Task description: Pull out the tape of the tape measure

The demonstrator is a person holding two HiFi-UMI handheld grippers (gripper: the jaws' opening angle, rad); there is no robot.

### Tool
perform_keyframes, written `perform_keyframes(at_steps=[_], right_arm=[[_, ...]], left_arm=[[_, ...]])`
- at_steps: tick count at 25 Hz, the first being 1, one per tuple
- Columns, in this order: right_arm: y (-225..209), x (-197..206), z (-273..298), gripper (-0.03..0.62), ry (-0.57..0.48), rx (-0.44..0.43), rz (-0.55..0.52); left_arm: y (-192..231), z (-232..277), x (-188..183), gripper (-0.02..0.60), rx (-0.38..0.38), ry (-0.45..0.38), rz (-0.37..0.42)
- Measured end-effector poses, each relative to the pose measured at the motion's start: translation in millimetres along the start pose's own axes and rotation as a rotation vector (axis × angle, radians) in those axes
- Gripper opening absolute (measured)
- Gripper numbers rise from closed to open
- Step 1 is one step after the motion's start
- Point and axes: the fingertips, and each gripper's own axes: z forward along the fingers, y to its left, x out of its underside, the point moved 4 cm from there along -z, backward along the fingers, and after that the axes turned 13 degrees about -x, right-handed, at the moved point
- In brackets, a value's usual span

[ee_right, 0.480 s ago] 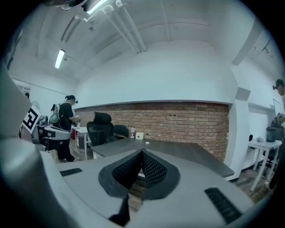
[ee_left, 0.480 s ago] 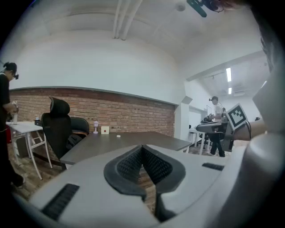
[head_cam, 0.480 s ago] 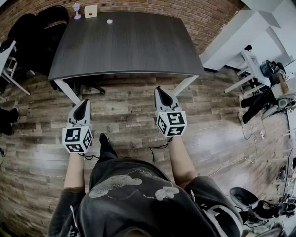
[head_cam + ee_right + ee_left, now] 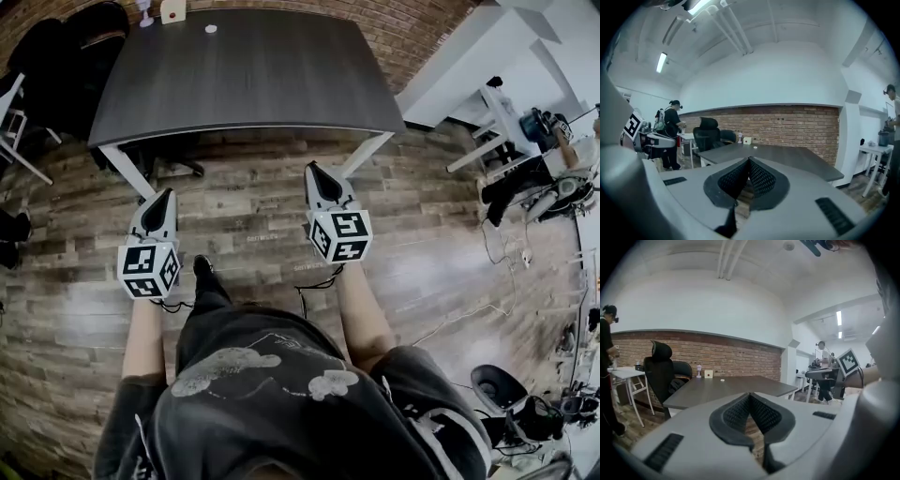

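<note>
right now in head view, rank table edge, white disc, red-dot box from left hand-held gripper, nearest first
1. near edge of the table, just ahead of the left hand-held gripper
2. disc, farther along the tabletop
3. box, at the back edge, left

A dark tabletop (image 4: pixel 253 75) stands against a red brick wall (image 4: pixel 405 23) on a wood-plank floor (image 4: pixel 253 225). A black office chair (image 4: pixel 66 52) sits beside it; strip lights (image 4: pixel 661 62) glow overhead.

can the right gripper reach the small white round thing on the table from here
Probably not: the right gripper, shut, is over the floor short of the table, and the round thing lies near its far edge.
</note>
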Motion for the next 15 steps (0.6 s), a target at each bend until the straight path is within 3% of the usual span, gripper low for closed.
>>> perform_keyframes(at_steps=[9, 15], right_arm=[[-9, 13, 21, 0.029, 0.014, 0.016, 0.050], [-21, 10, 78, 0.035, 0.002, -0.012, 0.114]], left_arm=[[19, 10, 14, 0.008, -0.006, 0.025, -0.050], [56, 58, 6, 0.014, -0.006, 0.001, -0.069]])
